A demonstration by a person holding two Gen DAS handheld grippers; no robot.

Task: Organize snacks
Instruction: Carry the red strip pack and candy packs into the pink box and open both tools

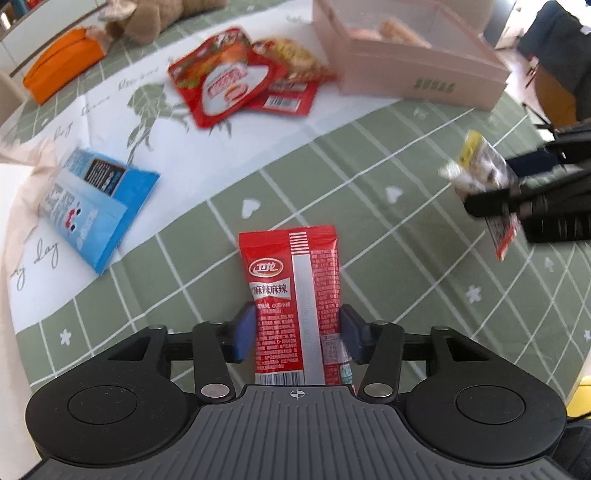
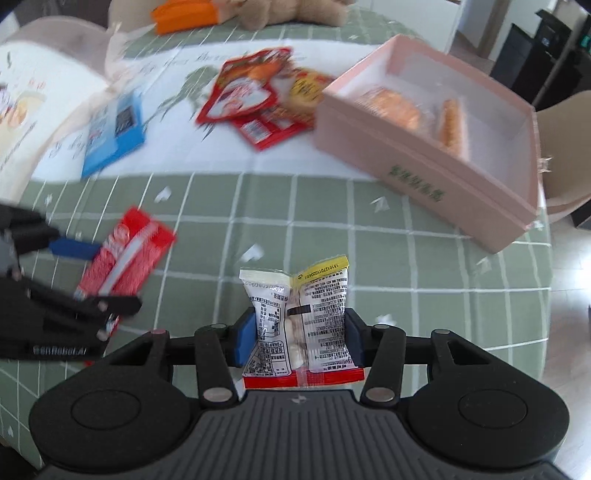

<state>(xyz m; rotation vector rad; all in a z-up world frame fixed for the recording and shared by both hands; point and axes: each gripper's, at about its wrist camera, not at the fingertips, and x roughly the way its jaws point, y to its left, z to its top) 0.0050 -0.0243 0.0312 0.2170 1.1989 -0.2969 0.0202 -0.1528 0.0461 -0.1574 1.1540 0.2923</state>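
Observation:
My left gripper [image 1: 297,332] is shut on a red spicy-strip packet [image 1: 295,288], held above the green checked tablecloth; the gripper and packet also show in the right wrist view [image 2: 125,258] at the left. My right gripper [image 2: 295,336] is shut on a white and yellow snack packet [image 2: 299,314]; it also shows in the left wrist view [image 1: 484,177] at the right. The pink storage box [image 2: 424,162] stands at the back right with orange snack packs [image 2: 402,107] inside.
Red snack packets [image 1: 236,77] lie overlapped in the middle of the table beside the pink box [image 1: 413,70]. A blue packet [image 1: 92,199] lies to the left. An orange pouch [image 1: 62,62] and a plush toy [image 1: 147,18] sit at the far edge.

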